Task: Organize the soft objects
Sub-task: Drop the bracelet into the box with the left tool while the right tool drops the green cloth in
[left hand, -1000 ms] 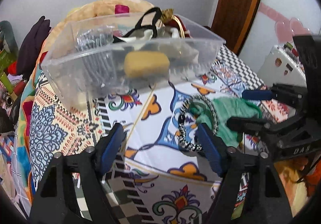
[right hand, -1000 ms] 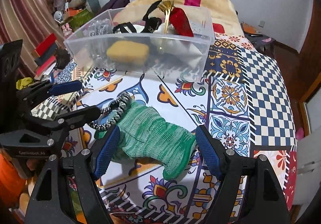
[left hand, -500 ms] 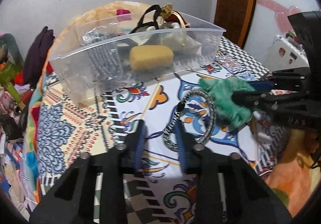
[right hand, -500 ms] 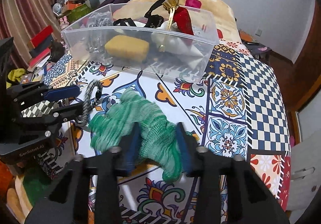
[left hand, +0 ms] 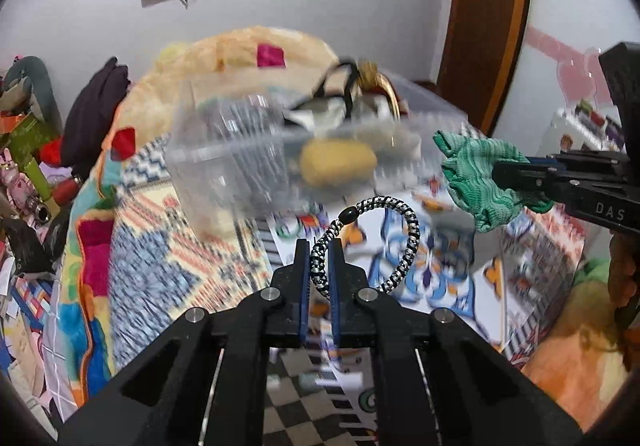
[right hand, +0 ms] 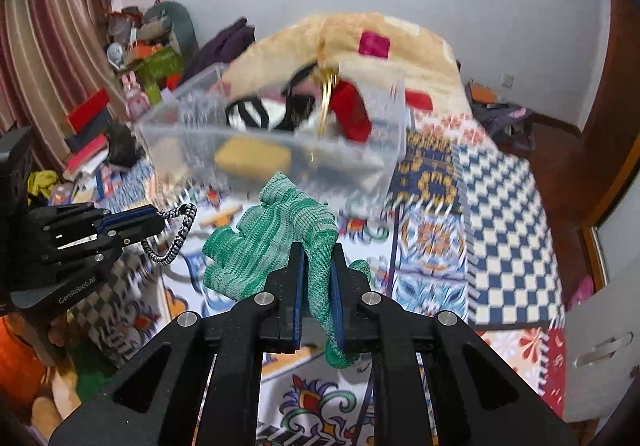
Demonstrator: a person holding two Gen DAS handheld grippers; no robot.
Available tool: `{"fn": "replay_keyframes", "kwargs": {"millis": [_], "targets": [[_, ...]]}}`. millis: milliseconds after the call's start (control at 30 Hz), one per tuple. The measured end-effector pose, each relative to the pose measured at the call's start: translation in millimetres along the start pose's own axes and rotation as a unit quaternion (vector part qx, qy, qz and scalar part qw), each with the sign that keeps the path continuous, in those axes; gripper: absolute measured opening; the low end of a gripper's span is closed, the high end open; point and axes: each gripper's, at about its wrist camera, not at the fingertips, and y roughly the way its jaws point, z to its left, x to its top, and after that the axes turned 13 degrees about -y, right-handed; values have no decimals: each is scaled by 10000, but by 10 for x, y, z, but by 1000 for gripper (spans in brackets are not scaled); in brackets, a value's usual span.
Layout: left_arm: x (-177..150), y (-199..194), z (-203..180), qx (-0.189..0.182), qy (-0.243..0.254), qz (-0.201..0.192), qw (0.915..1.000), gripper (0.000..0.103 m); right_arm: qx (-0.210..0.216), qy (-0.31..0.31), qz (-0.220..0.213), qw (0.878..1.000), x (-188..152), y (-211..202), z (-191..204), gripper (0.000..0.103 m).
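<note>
Hanging clear of the patterned bedcover (left hand: 168, 270), the black-and-white braided loop (left hand: 394, 242) is pinched at one side by the left gripper (left hand: 319, 266), its ring bulging toward the right gripper (right hand: 317, 278). That one is clamped on the green knit glove (right hand: 276, 234), fingers pointing away toward the clear plastic bin (right hand: 192, 142) beyond, cuff drooping below the pads.

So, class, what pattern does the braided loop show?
The braided loop is black and white, woven in speckled bands; the left wrist view shows it best.
</note>
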Motion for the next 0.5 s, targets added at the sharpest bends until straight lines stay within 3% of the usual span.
{"fn": "replay_keyframes", "kwargs": {"millis": [233,500], "targets": [[388,-245,18,0,-94,-675,9977,7,-81,32,-681,9976,358,-118,-15,10],[724,-94,24,186,-217,-952,9951,8,-271,40,-965,9950,739,12,13,11]]}}
